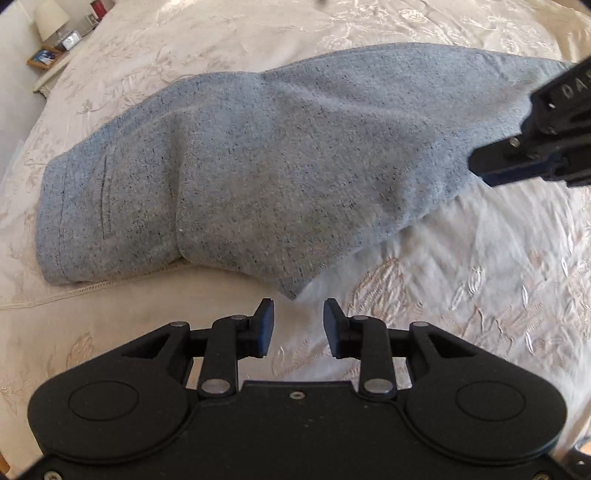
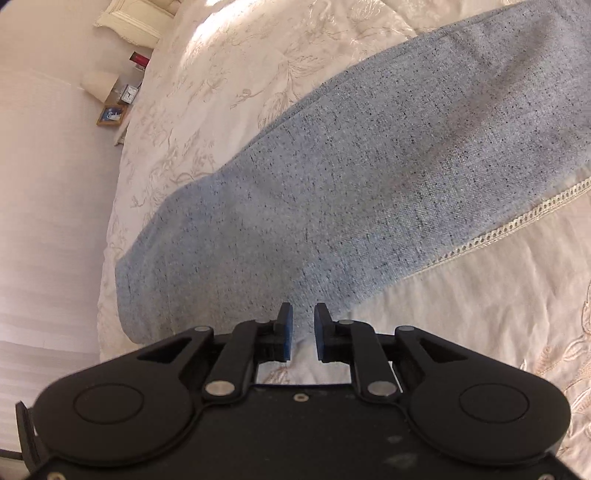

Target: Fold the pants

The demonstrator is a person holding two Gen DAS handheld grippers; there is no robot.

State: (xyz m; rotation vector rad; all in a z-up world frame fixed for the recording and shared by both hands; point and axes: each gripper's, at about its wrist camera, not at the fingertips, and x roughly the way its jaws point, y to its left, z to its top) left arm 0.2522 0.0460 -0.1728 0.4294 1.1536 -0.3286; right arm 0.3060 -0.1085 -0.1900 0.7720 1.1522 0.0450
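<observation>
Through the left wrist camera, your left gripper (image 1: 298, 317) hangs over the embroidered cream bedspread (image 1: 480, 280) with its jaws parted and nothing between them; the nearest corner of the blue-grey speckled pants (image 1: 258, 166) lies just past the fingertips, toward 12 o'clock, not touching them. The pants spread across the middle of the view, one leg laid over the other, so the lengthwise fold looks done. The waistband end sits at 9 o'clock with a pocket slit showing. At 3 o'clock your right gripper (image 1: 491, 173) comes in over the far leg end, likely placed to take that end for the next fold. Its tips are partly cut by the frame edge and blurred, so you cannot tell from here whether it touches cloth. A lamp (image 1: 50, 22) and a small framed picture (image 1: 43, 57) sit at 10 o'clock, off the bed.

Through the right wrist camera, the right gripper (image 2: 303, 321) shows a narrow gap between its pads, open and pinching nothing. The pants (image 2: 369, 184) run from the fingertips up toward 1 o'clock, and their near edge sits right at the tips. Whether fabric lies under the fingers is hidden by the gripper body. The left gripper is out of this view.
</observation>
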